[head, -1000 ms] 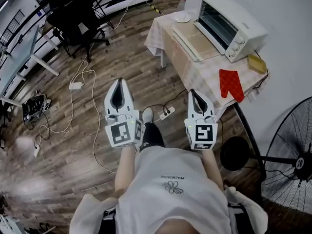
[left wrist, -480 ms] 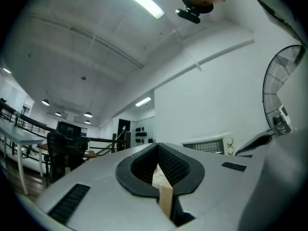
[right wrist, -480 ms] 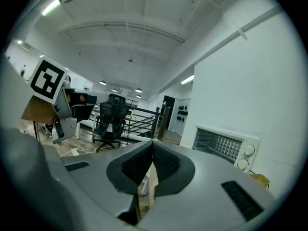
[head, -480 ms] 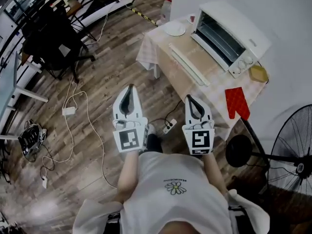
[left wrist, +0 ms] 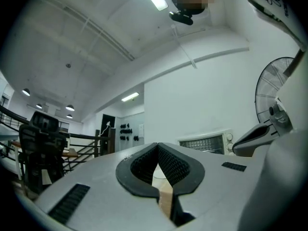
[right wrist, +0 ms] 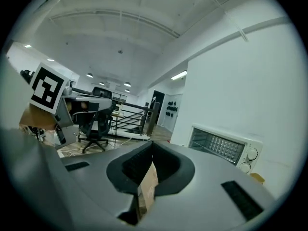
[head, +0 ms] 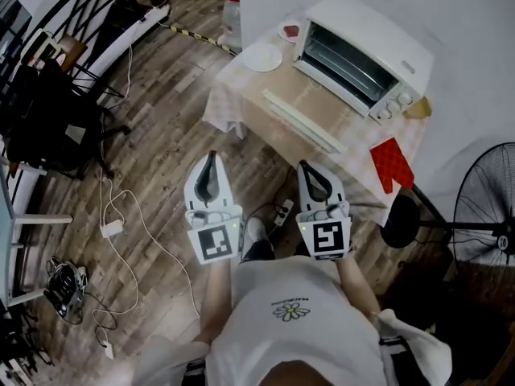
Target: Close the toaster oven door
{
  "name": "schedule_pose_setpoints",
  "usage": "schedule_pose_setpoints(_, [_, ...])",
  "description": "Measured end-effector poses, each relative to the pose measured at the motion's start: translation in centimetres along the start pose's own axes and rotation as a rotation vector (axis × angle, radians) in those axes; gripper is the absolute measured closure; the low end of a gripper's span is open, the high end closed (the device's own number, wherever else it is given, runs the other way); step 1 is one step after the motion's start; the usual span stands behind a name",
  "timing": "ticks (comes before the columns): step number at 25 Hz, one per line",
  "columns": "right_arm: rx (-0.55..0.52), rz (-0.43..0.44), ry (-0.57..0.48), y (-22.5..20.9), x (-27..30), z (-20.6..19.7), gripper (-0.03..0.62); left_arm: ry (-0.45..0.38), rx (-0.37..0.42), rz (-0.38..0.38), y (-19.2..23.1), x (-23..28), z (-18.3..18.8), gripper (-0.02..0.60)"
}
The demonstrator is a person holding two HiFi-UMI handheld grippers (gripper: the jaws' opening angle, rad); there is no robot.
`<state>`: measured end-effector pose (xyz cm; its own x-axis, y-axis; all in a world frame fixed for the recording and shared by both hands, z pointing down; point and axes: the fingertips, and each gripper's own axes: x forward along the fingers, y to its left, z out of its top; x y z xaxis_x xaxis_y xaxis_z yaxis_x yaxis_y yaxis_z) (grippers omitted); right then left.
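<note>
Where the toaster oven (head: 366, 51) sits: on the cloth-covered bench (head: 364, 139) against the white wall, at the top right of my head view and well apart from both grippers.
Oven long axis: from upper left to lower right in the head view, parallel to the wall behind it.
Oven facing: the open mouth looks down-left, toward me; the knobs (head: 394, 105) are at the lower-right end.
Door (head: 310, 111): dropped flat on the bench in front of the mouth (not yet closed), with its long pale outer edge parallel to the oven body.
Left gripper (head: 211, 161): I see its fingers clenched together with nothing between them, pointing up the picture toward the bench.
Right gripper (head: 311, 171): its fingers are also pressed together and empty; in its own view the oven lies ahead and to the right.
Beside the oven: a white plate (head: 262, 57) off the upper-left end, a small saucer (head: 290, 31) beyond it, and a red oven mitt (head: 392, 163) at the bench's lower-right corner.
Floor (head: 161, 135): wood planks, with a power strip (head: 280, 210) between the two grippers and a standing fan (head: 487, 215) at the right edge.
</note>
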<state>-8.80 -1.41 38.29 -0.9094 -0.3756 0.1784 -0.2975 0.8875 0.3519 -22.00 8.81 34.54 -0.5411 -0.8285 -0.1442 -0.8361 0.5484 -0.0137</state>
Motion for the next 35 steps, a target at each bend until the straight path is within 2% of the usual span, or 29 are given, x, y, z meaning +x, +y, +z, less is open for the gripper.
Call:
schedule_pose_setpoints(6, [0.050, -0.087, 0.031, -1.7, 1.0, -0.8, 0.583, 0.009, -0.023, -0.081, -0.7, 3.3, -1.0, 0.566])
schedule_pose_setpoints(12, [0.098, -0.145, 0.034, -4.1, 0.9, -1.6, 0.583, 0.004, -0.002, -0.153, -3.5, 4.8, -0.9, 0.566])
schedule_pose_setpoints(16, [0.160, -0.160, 0.023, -5.1, 0.6, -2.4, 0.583, -0.007, 0.011, -0.176, -5.4, 5.1, -0.6, 0.566])
schedule_pose_setpoints(20, [0.143, -0.161, 0.006, -6.3, -0.1, -2.6, 0.583, -0.012, 0.031, -0.193, -7.5, 5.4, -0.2, 0.566])
schedule_pose_setpoints(23, [0.173, -0.184, 0.002, -8.0, -0.8, -3.6, 0.583, -0.021, 0.061, -0.213, -9.7, 6.1, -0.1, 0.566])
schedule_pose_setpoints(28, [0.205, -0.238, 0.030, -10.7, -3.4, -6.2, 0.583, -0.013, 0.070, -0.237, -13.2, 6.5, -0.6, 0.566])
schedule_pose_setpoints(35, [0.214, -0.351, 0.024, -15.1, -5.8, -7.5, 0.583, -0.010, 0.067, -0.369, -18.1, 9.9, -1.1, 0.566])
